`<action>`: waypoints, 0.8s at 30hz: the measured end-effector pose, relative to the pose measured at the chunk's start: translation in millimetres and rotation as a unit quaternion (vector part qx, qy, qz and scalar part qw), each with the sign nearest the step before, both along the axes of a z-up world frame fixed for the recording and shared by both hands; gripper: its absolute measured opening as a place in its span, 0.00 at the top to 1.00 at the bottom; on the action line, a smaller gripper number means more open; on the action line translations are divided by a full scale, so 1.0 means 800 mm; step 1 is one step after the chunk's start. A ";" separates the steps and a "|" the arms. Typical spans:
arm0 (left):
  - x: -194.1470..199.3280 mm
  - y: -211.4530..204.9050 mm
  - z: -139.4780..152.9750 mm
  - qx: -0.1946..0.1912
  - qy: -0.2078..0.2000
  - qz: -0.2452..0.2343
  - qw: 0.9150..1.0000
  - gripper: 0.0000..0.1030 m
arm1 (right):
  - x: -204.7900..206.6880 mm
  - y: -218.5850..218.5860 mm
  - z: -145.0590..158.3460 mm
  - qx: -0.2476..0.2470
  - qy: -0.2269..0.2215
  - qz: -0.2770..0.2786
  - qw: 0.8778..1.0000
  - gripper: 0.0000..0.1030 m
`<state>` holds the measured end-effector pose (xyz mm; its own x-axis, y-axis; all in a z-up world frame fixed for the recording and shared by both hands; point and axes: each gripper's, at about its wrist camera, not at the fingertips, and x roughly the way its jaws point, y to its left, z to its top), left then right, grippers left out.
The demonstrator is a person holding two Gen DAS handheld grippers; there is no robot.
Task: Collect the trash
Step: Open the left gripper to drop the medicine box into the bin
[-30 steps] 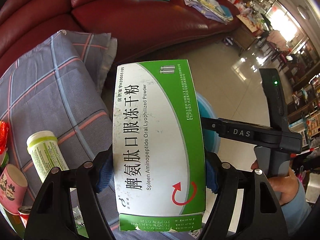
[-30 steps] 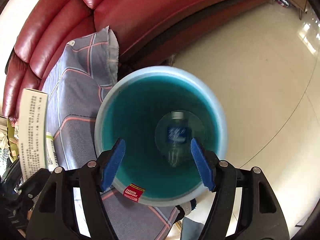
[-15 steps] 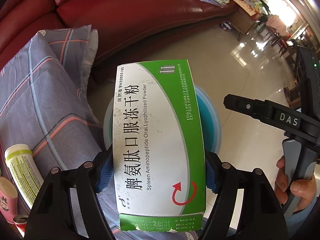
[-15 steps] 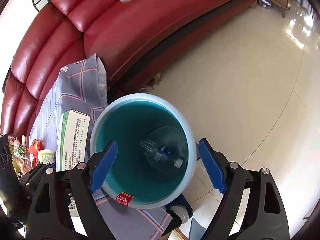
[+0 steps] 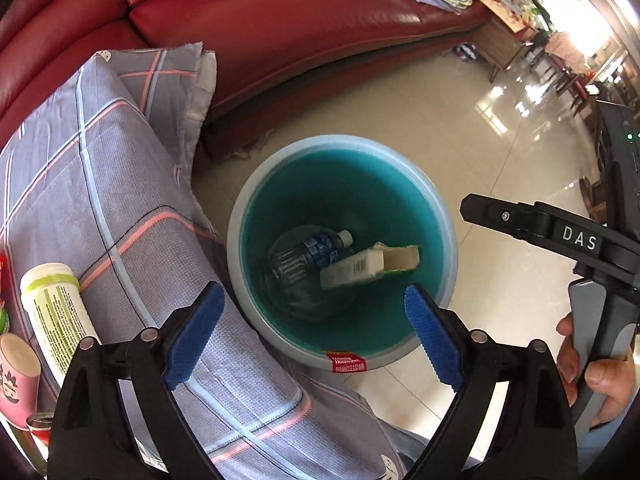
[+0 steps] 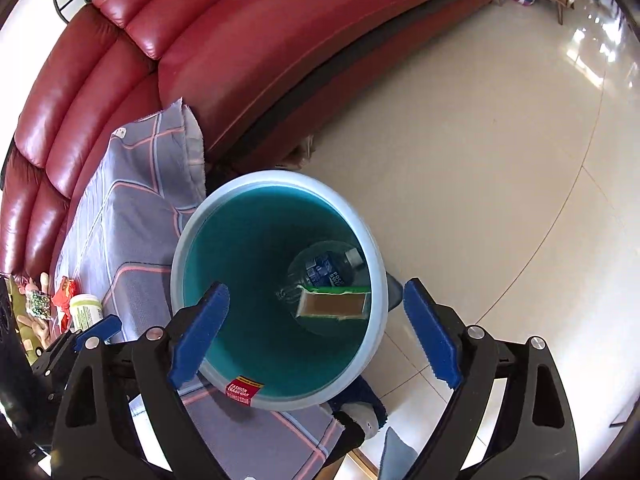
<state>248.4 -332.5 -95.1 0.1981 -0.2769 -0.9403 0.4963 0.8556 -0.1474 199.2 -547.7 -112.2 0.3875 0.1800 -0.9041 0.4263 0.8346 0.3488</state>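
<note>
Lying at the bottom of the teal bin (image 5: 434, 216), the green-and-white carton (image 5: 370, 266) rests across one clear water bottle (image 5: 308, 256), its long axis tilted and its open end turned up toward the rim. The bin stands on the floor, touching the plaid-covered worktop (image 5: 120, 208). Both grippers point steeply down over the bin. The left gripper (image 5: 316, 330) has just been opening; its blue fingers (image 5: 196, 332) stand wide with nothing between them. The right gripper (image 6: 316, 332) has likewise been opening, fingers wide and empty, its handle held by one hand (image 5: 596, 376). On the worktop lie one white-and-green canister (image 5: 54, 312), one pink cup (image 5: 16, 376) and one can (image 5: 40, 424).
</note>
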 end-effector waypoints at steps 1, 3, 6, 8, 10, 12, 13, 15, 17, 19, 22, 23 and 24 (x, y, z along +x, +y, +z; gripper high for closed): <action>-0.003 0.002 0.002 -0.001 -0.002 0.000 1.000 0.11 | -0.001 0.001 0.001 -0.003 0.002 -0.002 1.000 0.18; -0.009 0.007 0.005 -0.002 -0.005 0.000 1.000 0.10 | -0.004 0.003 0.003 -0.008 0.005 -0.004 1.000 0.18; -0.015 0.016 0.008 -0.008 -0.005 0.003 1.000 0.08 | -0.008 0.008 0.008 -0.012 0.004 -0.004 1.000 0.18; -0.021 0.023 0.012 -0.012 -0.007 0.006 1.000 0.07 | -0.011 0.013 0.013 -0.016 0.004 -0.004 1.000 0.18; -0.027 0.032 0.016 -0.017 -0.008 0.010 1.000 0.07 | -0.014 0.020 0.017 -0.015 0.005 -0.003 1.000 0.15; -0.032 0.044 0.020 -0.021 -0.009 0.015 1.000 0.06 | -0.018 0.029 0.022 -0.018 0.002 -0.001 1.000 0.14; -0.036 0.051 0.022 -0.023 -0.011 0.017 1.000 0.06 | -0.021 0.035 0.025 -0.021 0.001 0.001 1.000 0.14; -0.045 0.066 0.029 -0.028 -0.015 0.024 0.999 0.05 | -0.025 0.049 0.031 -0.024 -0.002 0.008 1.000 0.14; -0.053 0.084 0.033 -0.032 -0.017 0.032 0.999 0.05 | -0.030 0.065 0.036 -0.027 -0.004 0.017 0.999 0.14; -0.061 0.103 0.037 -0.033 -0.022 0.040 0.998 0.04 | -0.034 0.083 0.040 -0.029 -0.007 0.028 0.999 0.14; -0.076 0.135 0.042 -0.031 -0.022 0.054 0.998 0.04 | -0.040 0.113 0.046 -0.028 -0.009 0.047 0.998 0.14; -0.080 0.147 0.043 -0.032 -0.022 0.059 0.998 0.04 | -0.043 0.125 0.047 -0.029 -0.010 0.054 0.998 0.14; -0.085 0.160 0.045 -0.032 -0.024 0.064 0.997 0.04 | -0.045 0.138 0.048 -0.030 -0.010 0.061 0.998 0.14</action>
<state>180.6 -204.2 -59.4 0.2790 -0.3068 -0.9100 0.3919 0.9015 -0.1837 163.1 -437.6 -73.5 0.3848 0.1722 -0.9068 0.3144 0.8992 0.3042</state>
